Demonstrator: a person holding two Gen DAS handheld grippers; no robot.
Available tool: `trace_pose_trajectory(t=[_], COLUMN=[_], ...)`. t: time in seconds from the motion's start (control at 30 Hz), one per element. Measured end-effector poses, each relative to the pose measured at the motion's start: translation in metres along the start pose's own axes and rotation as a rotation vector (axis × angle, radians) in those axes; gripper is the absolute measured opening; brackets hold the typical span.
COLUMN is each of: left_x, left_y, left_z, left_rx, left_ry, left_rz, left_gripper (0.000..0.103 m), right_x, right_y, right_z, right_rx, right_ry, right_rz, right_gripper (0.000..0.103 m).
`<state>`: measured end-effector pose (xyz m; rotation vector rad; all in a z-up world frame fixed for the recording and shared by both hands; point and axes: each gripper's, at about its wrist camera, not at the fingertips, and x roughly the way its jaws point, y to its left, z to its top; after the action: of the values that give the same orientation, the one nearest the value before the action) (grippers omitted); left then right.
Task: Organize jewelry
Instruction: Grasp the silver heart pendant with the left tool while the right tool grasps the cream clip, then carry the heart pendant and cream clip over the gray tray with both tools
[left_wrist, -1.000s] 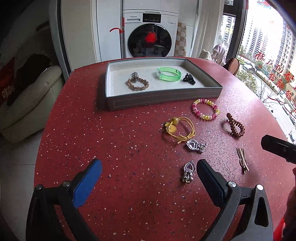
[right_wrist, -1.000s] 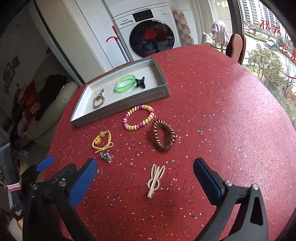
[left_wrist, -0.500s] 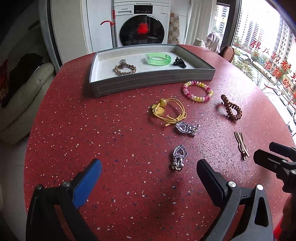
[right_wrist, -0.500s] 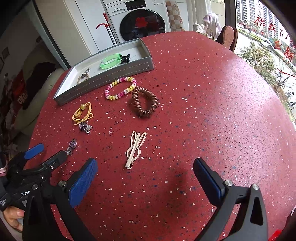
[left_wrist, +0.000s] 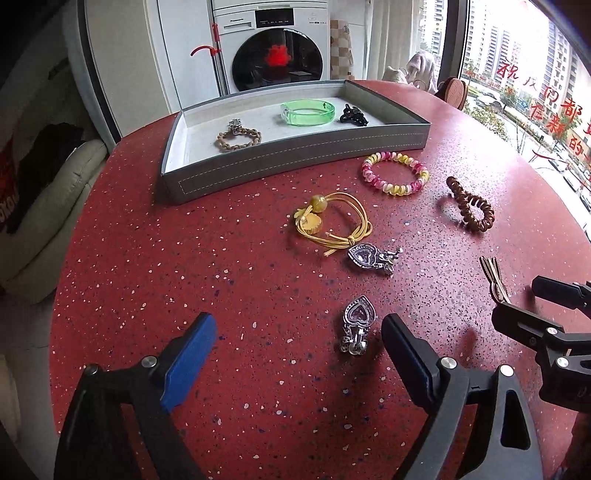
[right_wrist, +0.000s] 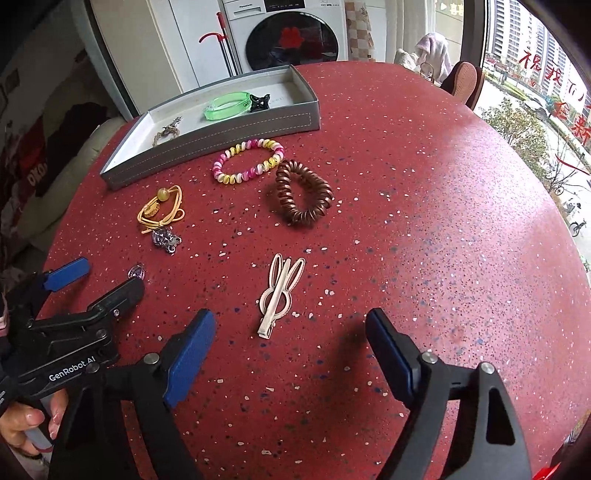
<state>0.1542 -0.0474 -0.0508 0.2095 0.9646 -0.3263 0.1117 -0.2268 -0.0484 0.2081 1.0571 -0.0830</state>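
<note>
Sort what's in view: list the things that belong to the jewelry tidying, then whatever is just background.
Job: grey tray; green bangle; braided bracelet; black clip; beaded bracelet; brown spiral tie; yellow cord tie; two heart charms; rabbit hair clip.

Background: washing machine; sofa; red table.

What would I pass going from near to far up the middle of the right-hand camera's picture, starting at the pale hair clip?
Hair clip → brown coil hair tie → pink-and-yellow bracelet → grey tray, with the green bangle inside it → washing machine.
</note>
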Motion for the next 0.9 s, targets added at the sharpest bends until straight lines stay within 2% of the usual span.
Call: trace_pose_trajectory(t=[0.37,0.43,0.47,0.5,0.57,0.63,0.67,0.8,0.9], left_x=[-0.003,-0.005,-0.006,-0.007,-0.009,-0.011,-0.011,-0.013,-0.017], left_y=[-0.008,-0.009,-0.011,-0.014,-0.019,-0.022,-0.024,-0.021,-0.013], left_z=[-0.003,-0.004,-0.004,-0.004,-0.005,-0.005,-0.005,-0.007,-0.008], left_rx=[0.03,0.032,0.042,0.056,0.083,0.098,0.103,0.086,0.047], left_ry=[-0.008,-0.006,-0.007,-0.009,-0.011,-0.01,-0.01,-0.009,-0.017], left_rz=[-0.013,-0.04,-0.045,-0.05,-0.067,-0.079,-0.085,-0.105,-0.141], left_gripper=[0.09,0.08,0.077,0.071,0.058,0.04,0.035,0.035,0.035], right_x=[0.004,0.003,0.002,0.002,0.0,0.0,0.0,-0.002,-0.004], right_y=[0.016,0.017,0.018,0.018,0.019,0.02,0.019,0.015,0.009], right_z=[-0.002,-0.003,-0.003,-0.003,-0.003,-0.003,-0.002,-0.003,-0.004], right_rx=[-0.084,-0.091,-0.092,-0.094,-0.098,-0.103,-0.101,-0.082,-0.051], right_ry=[-0.01,-0.014,-0.015,-0.016,-0.014,-0.011,-0.01,-0.012,-0.015], right_rz=[-0.097,-0.093,-0.092,-0.091,-0.087,-0.082,-0.079,-0.064,-0.038], right_gripper=[0.067,0.063,0.057,0.05,0.042,0.035,0.029,0.009,0.009])
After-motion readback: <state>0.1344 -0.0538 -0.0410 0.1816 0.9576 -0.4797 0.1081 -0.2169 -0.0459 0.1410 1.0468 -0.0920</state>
